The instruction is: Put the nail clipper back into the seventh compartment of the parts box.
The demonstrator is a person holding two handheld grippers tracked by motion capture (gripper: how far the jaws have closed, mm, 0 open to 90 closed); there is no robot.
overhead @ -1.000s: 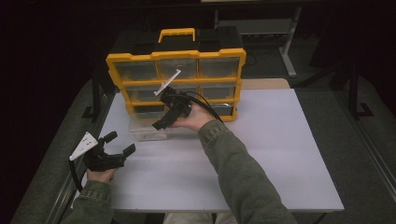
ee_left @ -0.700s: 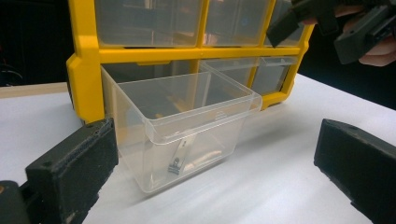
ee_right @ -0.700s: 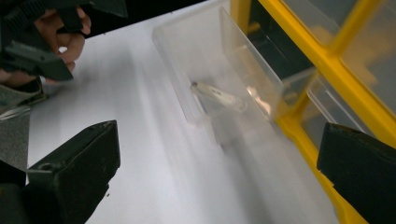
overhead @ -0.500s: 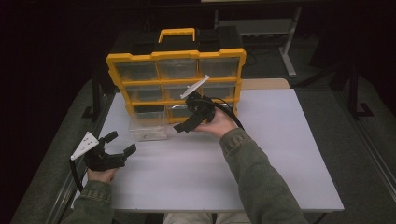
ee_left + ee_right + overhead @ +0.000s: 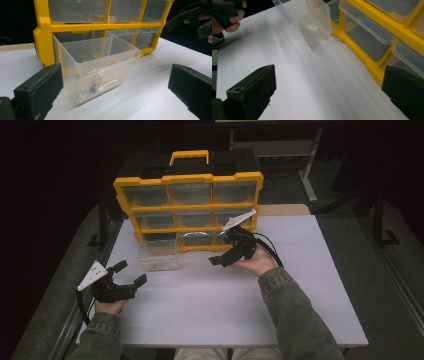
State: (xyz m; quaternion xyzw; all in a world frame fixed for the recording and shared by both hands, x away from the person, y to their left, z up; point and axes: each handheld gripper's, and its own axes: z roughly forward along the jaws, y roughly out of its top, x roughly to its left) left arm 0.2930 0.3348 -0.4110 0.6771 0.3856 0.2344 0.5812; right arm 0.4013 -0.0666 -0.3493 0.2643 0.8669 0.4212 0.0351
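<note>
Both claws wide and empty, clear drawer out on the table.

High view: your left claw (image 5: 122,279) sits near the table's (image 5: 200,310) left edge, drawer (image 5: 159,256) ahead of it, apart; your right claw (image 5: 231,251) hovers jaws apart just before the yellow organizer (image 5: 189,209).
Left gripper view: drawer between the spread jaws, farther off, holding a small metal clip (image 5: 95,84).
Right gripper view: blurred; drawer far upper left, white piece (image 5: 310,27) inside.
</note>
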